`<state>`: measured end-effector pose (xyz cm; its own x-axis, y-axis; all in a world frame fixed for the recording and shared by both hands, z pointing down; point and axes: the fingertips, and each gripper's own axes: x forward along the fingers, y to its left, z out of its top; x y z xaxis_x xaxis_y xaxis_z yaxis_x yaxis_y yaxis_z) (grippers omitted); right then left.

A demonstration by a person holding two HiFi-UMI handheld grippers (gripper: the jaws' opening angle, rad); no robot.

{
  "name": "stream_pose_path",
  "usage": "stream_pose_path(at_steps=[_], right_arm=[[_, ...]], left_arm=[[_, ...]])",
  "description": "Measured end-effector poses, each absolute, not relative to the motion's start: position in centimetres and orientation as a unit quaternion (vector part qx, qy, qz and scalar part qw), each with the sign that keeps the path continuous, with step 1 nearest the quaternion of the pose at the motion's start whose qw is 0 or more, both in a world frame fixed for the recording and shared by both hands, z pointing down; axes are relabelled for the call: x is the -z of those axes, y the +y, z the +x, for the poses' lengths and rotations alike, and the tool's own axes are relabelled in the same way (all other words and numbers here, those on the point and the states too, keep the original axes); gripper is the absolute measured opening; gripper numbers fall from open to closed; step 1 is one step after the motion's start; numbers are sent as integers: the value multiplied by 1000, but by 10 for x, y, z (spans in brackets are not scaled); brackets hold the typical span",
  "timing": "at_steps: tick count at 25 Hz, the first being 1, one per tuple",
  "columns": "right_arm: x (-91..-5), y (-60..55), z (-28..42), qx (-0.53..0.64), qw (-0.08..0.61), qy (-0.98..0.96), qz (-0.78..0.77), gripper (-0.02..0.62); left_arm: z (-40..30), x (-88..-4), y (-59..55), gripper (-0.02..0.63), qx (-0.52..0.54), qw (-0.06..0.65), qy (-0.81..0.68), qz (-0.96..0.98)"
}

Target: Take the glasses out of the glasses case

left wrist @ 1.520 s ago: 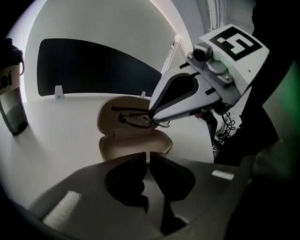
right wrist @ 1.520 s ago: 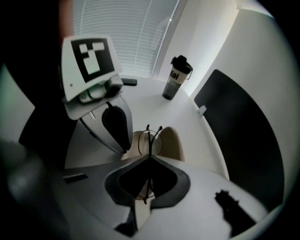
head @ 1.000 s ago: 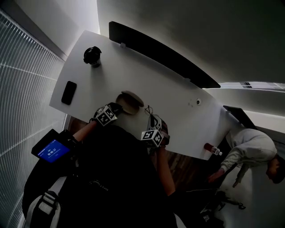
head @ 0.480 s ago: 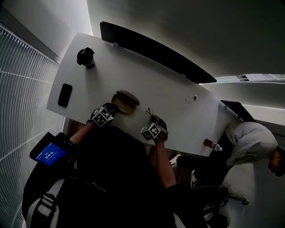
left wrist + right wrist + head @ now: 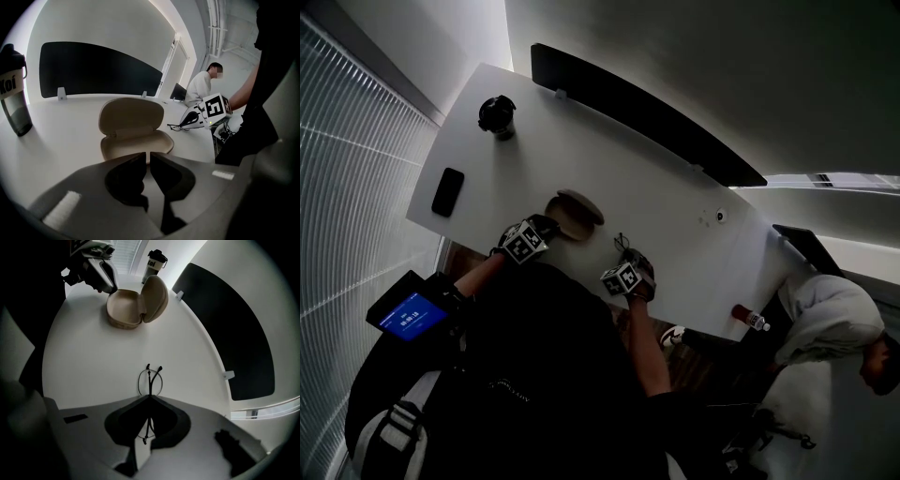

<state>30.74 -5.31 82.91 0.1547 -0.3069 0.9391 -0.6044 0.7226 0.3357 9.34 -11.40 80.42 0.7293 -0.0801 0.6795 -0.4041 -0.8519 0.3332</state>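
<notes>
Right gripper [image 5: 150, 398] is clamped on the wire glasses [image 5: 150, 380], their long axis running 6 to 12 o'clock, temple tips toward 12, above the white table [image 5: 84, 362]. The open glasses case [image 5: 124, 310] sits at 11. Left gripper [image 5: 147, 157] jaws almost together, empty, just beside the case rim

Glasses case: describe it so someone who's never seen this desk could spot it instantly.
On the long white desk, look near the front edge, ahead of the left gripper. The glasses case is the beige clamshell lying open and empty, unlike the dark bottle and black phone.
</notes>
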Motion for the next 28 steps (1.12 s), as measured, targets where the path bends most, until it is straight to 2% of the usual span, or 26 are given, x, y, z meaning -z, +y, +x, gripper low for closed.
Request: stream_pose_path(at_steps=[5, 7, 14, 18, 21, 23, 25, 28], right_arm=[[-815, -55, 302, -113, 660, -627, 399, 16], [-814, -56, 295, -116, 648, -632, 409, 42], [-774, -76, 288, -118, 554, -654, 501, 83], [-721, -101, 266, -88, 440, -700, 556, 83], [-660, -122, 242, -109, 309, -736, 593, 22], [-616, -133, 230, -126, 235, -744, 612, 9], [-592, -134, 223, -141, 195, -750, 617, 9], [-587, -133, 207, -127, 175, -776, 593, 8]], left_arm=[[96, -802, -116, 37, -332, 218, -124, 909], [91, -803, -115, 37, -328, 219, -127, 910], [87, -795, -122, 37, -319, 212, -131, 915], [88, -771, -137, 37, -278, 197, -151, 928], [91, -724, -149, 37, -231, 168, -167, 944], [93, -686, -155, 35, -197, 151, -185, 951], [95, -651, -158, 35, -169, 139, -199, 955], [98, -614, -164, 31, -135, 125, -210, 960]])
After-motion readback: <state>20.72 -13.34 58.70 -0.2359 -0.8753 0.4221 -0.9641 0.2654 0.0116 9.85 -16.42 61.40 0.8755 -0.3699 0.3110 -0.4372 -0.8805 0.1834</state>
